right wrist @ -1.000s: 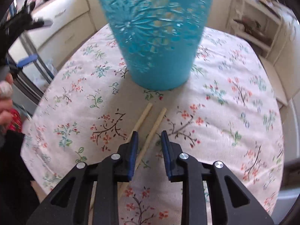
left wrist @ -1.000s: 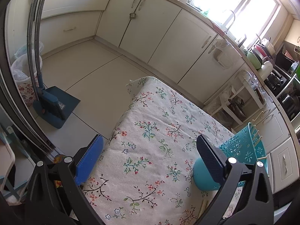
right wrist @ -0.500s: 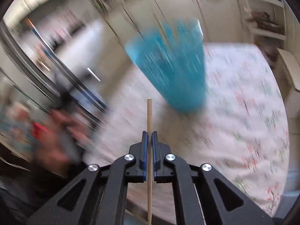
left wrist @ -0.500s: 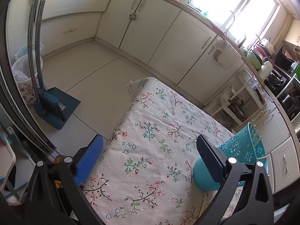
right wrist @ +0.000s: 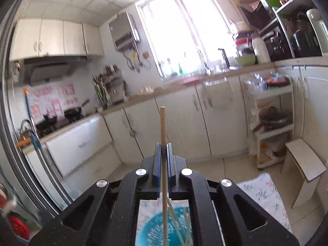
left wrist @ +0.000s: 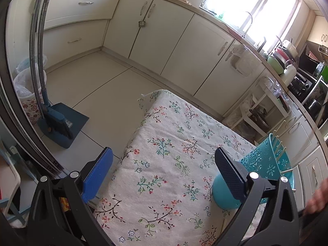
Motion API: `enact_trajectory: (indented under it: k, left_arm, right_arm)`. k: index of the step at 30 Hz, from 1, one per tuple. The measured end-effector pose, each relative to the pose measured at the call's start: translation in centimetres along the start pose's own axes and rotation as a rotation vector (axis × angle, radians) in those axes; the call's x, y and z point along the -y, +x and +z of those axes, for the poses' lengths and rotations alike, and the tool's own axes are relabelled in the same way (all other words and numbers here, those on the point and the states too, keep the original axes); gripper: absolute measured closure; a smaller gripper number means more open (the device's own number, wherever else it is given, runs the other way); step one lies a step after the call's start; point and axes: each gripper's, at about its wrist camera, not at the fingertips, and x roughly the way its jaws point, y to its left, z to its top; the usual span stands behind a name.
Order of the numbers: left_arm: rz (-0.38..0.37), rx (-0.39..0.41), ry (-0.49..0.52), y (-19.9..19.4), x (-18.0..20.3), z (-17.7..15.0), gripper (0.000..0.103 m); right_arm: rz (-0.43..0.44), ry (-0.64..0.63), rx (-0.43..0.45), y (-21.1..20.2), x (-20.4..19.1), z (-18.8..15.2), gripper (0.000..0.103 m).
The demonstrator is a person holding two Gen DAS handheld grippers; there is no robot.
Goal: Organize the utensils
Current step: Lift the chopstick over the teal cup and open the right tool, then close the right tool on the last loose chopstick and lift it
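A chopstick (right wrist: pixel 163 131) is being clamped by the right gripper (right wrist: pixel 163 149) above the teal holder (right wrist: pixel 164 227); if tilted, it risks missing. The left gripper (left wrist: pixel 162 160) is being held released.

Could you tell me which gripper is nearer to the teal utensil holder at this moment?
Right. The right gripper, shut on a chopstick, hangs directly above the teal utensil holder. The left gripper is open, with the holder just beyond its right finger.

holder (left wrist: pixel 264 164) on table's (left wrist: pixel 164 164) right side | chopsticks (left wrist: pixel 279 143) in holder | cabinets (left wrist: pixel 174 41) behind table
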Motion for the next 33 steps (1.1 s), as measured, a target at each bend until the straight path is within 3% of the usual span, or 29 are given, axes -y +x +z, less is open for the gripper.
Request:
enact_trajectory:
  k: [2, 4, 10, 16, 21, 27, 33]
  left_arm:
    - [-0.002, 0.001, -0.007, -0.1, -0.1, 0.1, 0.007]
    - [0.001, 0.014, 0.001, -0.4, 0.0, 0.1, 0.008]
    - [0.028, 0.069, 0.088, -1.2, 1.6, -0.1, 0.007]
    - [0.053, 0.12, 0.172, -2.2, 3.0, -0.7, 0.007]
    - [0.062, 0.129, 0.213, -2.3, 3.7, -1.2, 0.007]
    - [0.066, 0.132, 0.22, -2.4, 3.7, -1.1, 0.007]
    - [0.061, 0.125, 0.225, -2.4, 3.8, -1.2, 0.007]
  right_arm:
    - [-0.006, 0.013, -0.055, 0.3, 0.3, -1.9, 0.085]
    - [-0.01, 0.018, -0.07, -1.0, 0.4, -3.5, 0.065]
    - [-0.004, -0.074, -0.128, -7.0, -1.3, -7.5, 0.052]
    - [-0.044, -0.072, -0.317, -8.5, -0.1, -13.8, 0.049]
    - [-0.072, -0.003, -0.455, -7.1, 1.2, -17.6, 0.049]
    - [-0.096, -0.043, -0.545, -5.4, 0.3, -19.7, 0.049]
    - [-0.141, -0.033, -0.575, -4.3, 0.6, -20.2, 0.049]
